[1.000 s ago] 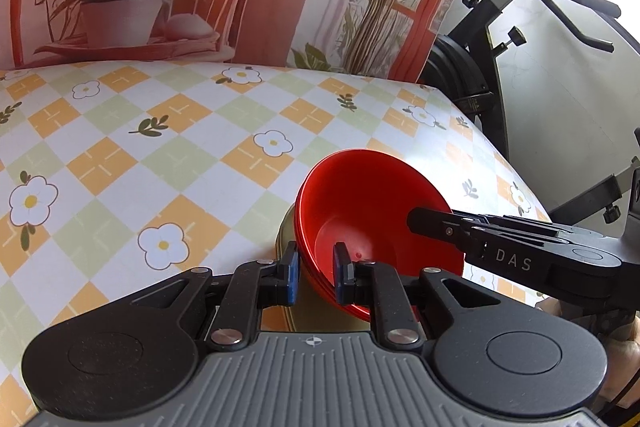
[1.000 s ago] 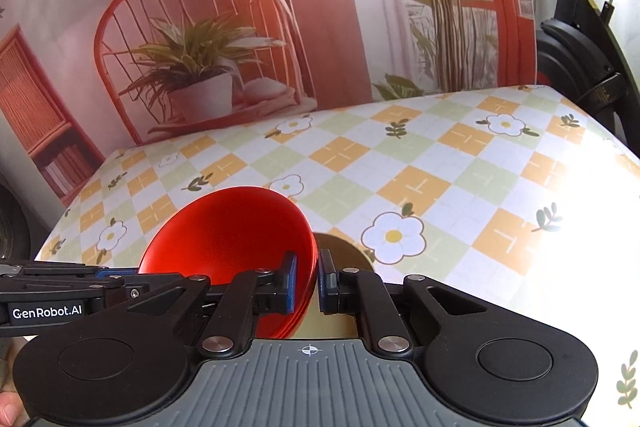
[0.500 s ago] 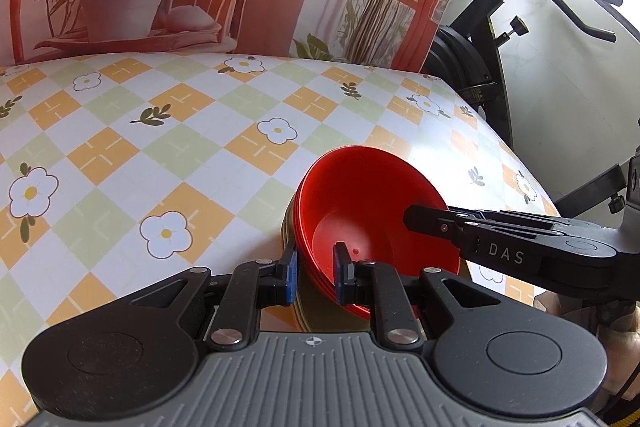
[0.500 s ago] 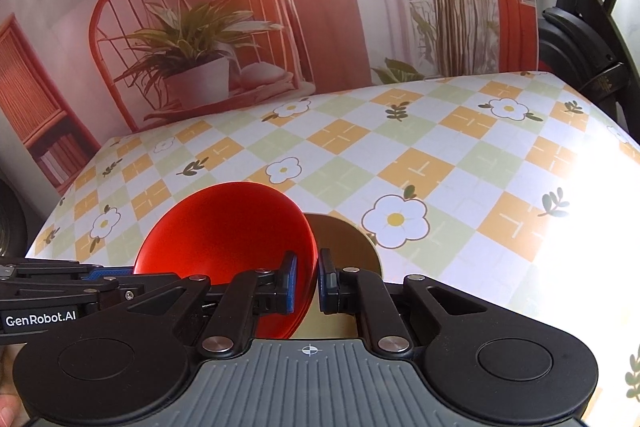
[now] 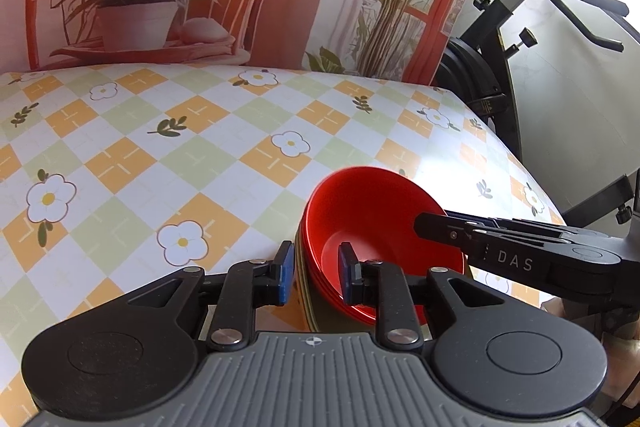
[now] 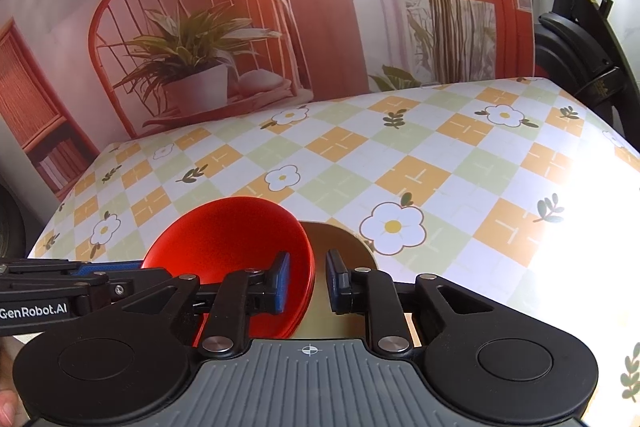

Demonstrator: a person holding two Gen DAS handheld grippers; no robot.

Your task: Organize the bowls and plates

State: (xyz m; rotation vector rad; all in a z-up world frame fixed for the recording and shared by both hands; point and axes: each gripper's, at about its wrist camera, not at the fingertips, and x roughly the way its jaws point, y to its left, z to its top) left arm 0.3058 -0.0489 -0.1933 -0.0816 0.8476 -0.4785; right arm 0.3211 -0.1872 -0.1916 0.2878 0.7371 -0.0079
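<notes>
Bowls: red bowls (image 5: 376, 227) nested together, tilted, sitting on olive plates (image 6: 340, 255) near the front edge of the bench (image 5: 168, 163).
Left claw: the left claw (image 5: 316, 277) has its pads spread either side of the near rim of the stack; whether they touch it I cannot tell.
Right claw: the right claw (image 6: 306, 283) is also parted, one pad inside the red rim, the other over the plate beyond it, with a gap on both sides.
Done: bowls are stacked in one pile on the plates; nothing else lies loose on the checked, flowered cloth.
Left: likely only letting go or nudging the pile into place.
Hidden: claw bodies cover the pile's front; the count of bowls and plates is unclear.
Unclear: whether the pile rests flat.
</notes>
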